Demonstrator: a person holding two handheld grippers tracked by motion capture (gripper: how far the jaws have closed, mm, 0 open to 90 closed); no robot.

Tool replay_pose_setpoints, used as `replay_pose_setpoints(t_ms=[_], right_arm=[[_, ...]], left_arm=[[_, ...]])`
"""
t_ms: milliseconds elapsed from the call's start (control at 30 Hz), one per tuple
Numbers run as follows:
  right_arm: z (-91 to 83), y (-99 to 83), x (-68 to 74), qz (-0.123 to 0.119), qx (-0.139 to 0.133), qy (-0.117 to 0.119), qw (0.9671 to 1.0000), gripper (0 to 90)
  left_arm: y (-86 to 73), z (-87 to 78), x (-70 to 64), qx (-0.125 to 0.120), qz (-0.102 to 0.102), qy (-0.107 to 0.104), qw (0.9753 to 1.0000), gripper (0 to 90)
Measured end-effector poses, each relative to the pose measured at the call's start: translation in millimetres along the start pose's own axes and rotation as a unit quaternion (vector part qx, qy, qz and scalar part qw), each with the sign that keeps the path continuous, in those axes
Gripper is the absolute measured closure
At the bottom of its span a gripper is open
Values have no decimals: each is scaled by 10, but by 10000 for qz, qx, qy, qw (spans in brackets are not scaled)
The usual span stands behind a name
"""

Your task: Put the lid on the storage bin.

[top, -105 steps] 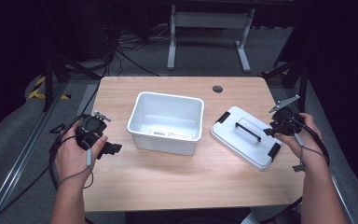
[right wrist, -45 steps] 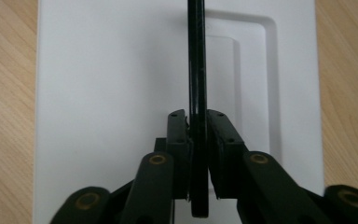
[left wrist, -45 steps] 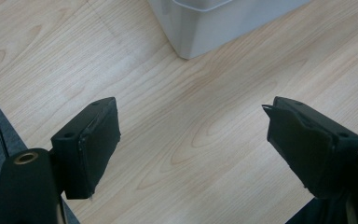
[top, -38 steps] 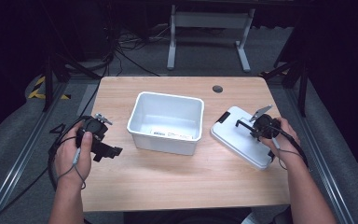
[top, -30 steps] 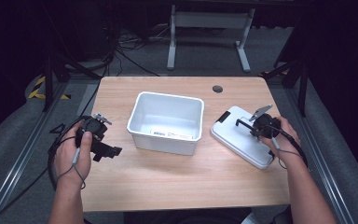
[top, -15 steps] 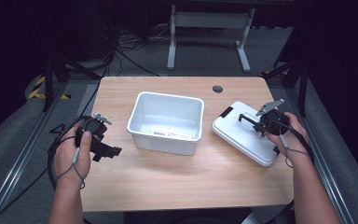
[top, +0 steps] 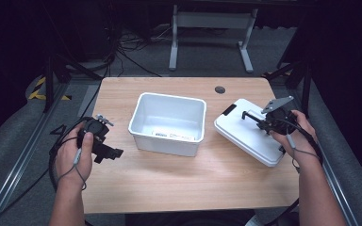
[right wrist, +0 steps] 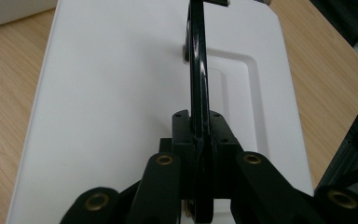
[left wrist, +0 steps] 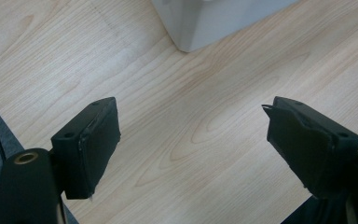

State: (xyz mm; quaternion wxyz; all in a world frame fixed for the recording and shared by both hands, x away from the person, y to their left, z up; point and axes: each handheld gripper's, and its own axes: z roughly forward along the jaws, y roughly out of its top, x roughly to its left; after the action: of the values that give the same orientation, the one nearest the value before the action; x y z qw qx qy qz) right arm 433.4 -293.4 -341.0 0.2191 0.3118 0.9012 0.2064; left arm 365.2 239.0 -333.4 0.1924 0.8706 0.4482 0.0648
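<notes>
The right hand-held gripper (right wrist: 199,140) has its jaws pressed together on the thin black handle (right wrist: 196,65) of a white lid (top: 250,132). The handle stands up from a shallow recess in the lid's top. The lid lies on the right part of the counter (top: 179,188), tilted diagonally, its near corner close to the counter's right edge. A black latch (top: 229,109) shows at its far left corner.

The left hand-held gripper (top: 104,149) sits low over the counter near the left edge, its jaws spread wide with only bare wood between them. A corner of the white bin (left wrist: 214,21) lies just ahead of it.

The bin (top: 168,123) stands open in the middle of the counter, between the two grippers, a short gap from the lid. Bare wood stretches along the near side. A small round grommet (top: 219,89) sits near the far edge. Beyond the counter, cables and a metal frame rest on the dark floor.
</notes>
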Motion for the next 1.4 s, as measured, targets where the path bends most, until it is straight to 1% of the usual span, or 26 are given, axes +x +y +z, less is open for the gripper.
replay_pose_setpoints(t_ms=[100,200,267,300,400,600,667,700,933,1067,1133,1400], right_arm=[[-32,47,14,-43,-36,-1,10000,843],[-50,67,13,-68,-67,40,9999,843],[-103,105,8,-86,-99,113,9999,844],[-103,105,8,-86,-99,113,9999,844],[-192,161,-3,-133,-191,161,9996,844],[-364,305,-12,-275,-330,125,9990,844],[-432,359,-22,-298,-429,194,9984,844],[-462,385,-18,-302,-440,164,9984,844],[-599,558,11,-440,-560,174,9973,844],[-601,673,42,-581,-604,274,9961,844],[-596,702,56,-586,-605,310,9960,844],[-529,1000,174,-908,-617,417,9931,844]], left_arm=[[0,-1,2,4,5,1,10000,175],[-2,-2,0,1,-6,-8,10000,175],[-5,-4,7,11,1,-5,10000,175],[-5,-4,7,11,1,-5,10000,175],[-6,-4,12,20,-9,1,10000,175],[-10,-11,12,23,3,-21,10000,174],[-13,-19,14,21,7,-19,10000,175],[-15,-22,16,10,10,-19,10000,175],[-24,-44,24,-22,15,-45,10000,174],[-28,-51,27,-29,0,-42,10000,174],[-30,-55,29,-24,7,-41,10000,174],[-40,-65,35,-33,-16,-60,10000,174]])
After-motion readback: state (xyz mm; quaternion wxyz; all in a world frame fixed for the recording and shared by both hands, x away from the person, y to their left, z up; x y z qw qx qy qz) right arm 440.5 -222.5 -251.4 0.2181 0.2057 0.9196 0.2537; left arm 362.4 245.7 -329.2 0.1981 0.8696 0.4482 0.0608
